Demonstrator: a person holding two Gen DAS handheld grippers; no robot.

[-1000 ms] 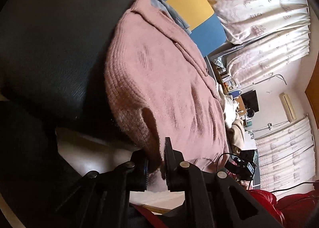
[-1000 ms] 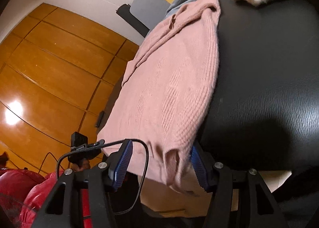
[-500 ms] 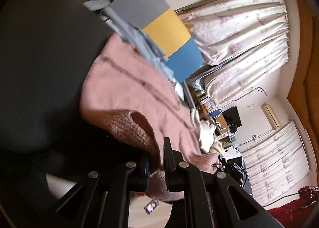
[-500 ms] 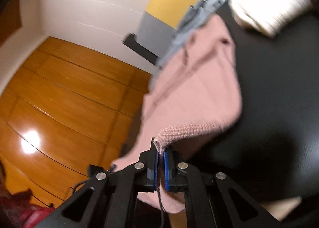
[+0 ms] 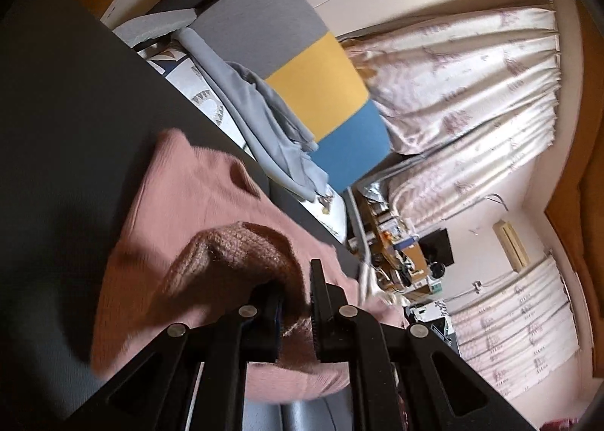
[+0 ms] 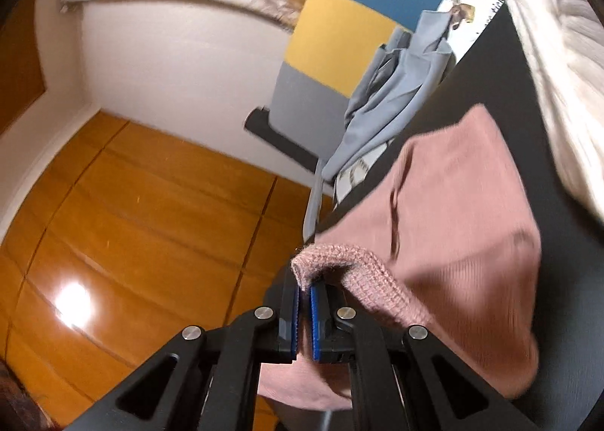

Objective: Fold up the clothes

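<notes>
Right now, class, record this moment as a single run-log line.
task: fold clothes | left gripper: shut on pink knitted sweater hem | right gripper: shut on hem | sweater on black surface

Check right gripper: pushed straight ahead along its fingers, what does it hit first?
Likely the pink sweater itself: the right gripper is shut on its hem, and the folded-over knit lies just ahead on the black surface. Depth is unclear through the fisheye.

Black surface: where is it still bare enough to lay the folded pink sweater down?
Bare black surface lies beside the pink sweater, and a strip runs between it and the white knit. The far edge is crowded with grey garment.
</notes>
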